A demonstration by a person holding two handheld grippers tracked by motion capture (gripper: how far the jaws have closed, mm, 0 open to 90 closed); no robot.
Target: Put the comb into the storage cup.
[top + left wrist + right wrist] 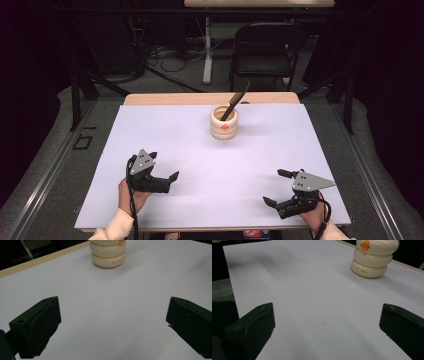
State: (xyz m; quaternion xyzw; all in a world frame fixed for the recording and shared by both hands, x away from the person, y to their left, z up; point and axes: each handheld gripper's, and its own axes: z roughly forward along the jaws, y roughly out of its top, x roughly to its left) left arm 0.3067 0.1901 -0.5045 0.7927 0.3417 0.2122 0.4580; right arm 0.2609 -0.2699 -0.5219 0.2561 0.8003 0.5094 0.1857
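Note:
A cream ribbed pot (223, 124) with an orange beak mark stands at the back middle of the white sheet (200, 165). A dark utensil (235, 103) leans out of it toward the right. In the left gripper view the pot (108, 253) sits far ahead; in the right gripper view the pot (374, 257) is at the upper right. My left gripper (163, 167) rests open near the front left, jaws wide apart with nothing between them. My right gripper (276, 187) rests open near the front right, also holding nothing.
The wooden table edge (210, 98) runs behind the sheet. Beyond the table stand a black chair (262, 50) and a white table leg (207, 50) among floor cables. Black frame legs flank the table on both sides.

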